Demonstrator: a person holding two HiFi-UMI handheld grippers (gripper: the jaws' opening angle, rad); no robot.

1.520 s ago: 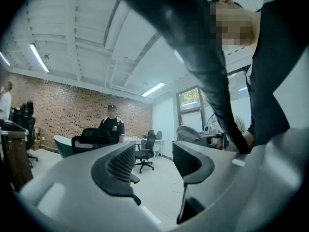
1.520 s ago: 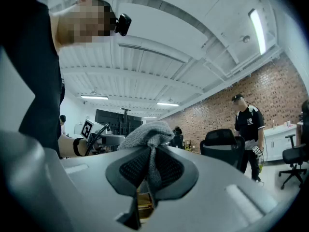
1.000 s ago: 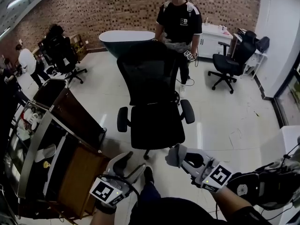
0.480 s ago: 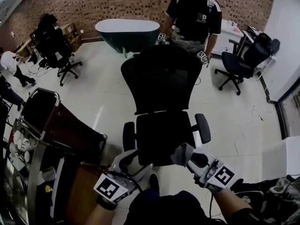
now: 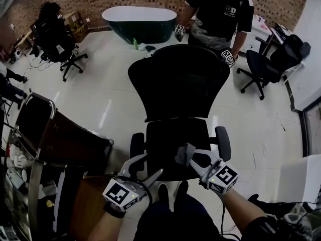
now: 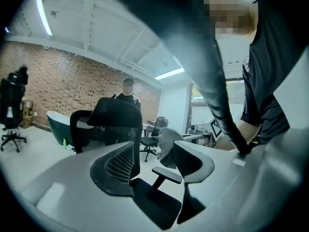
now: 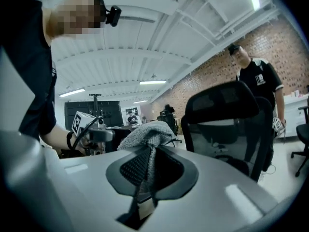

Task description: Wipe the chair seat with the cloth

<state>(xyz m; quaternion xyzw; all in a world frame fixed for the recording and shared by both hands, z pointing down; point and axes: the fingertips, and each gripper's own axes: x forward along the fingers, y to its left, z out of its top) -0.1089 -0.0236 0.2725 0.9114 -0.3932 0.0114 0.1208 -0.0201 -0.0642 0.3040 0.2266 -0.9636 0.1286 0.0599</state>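
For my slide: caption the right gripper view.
Right tongs clamp a grey cloth, with the black office chair beyond.

Head view looks steeply down on the chair (image 5: 178, 84); both gripper views ride low, close, tilted upward, sharing that chair and the standing person (image 5: 220, 9).

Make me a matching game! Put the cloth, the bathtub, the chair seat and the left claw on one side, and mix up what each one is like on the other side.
Things:
1. cloth
2. bathtub
3. chair seat
4. left claw

What they are like:
A. open, nothing in it
B. black
C. pinched in the right claw
D. dark green

Pairs: 1-C, 2-D, 3-B, 4-A
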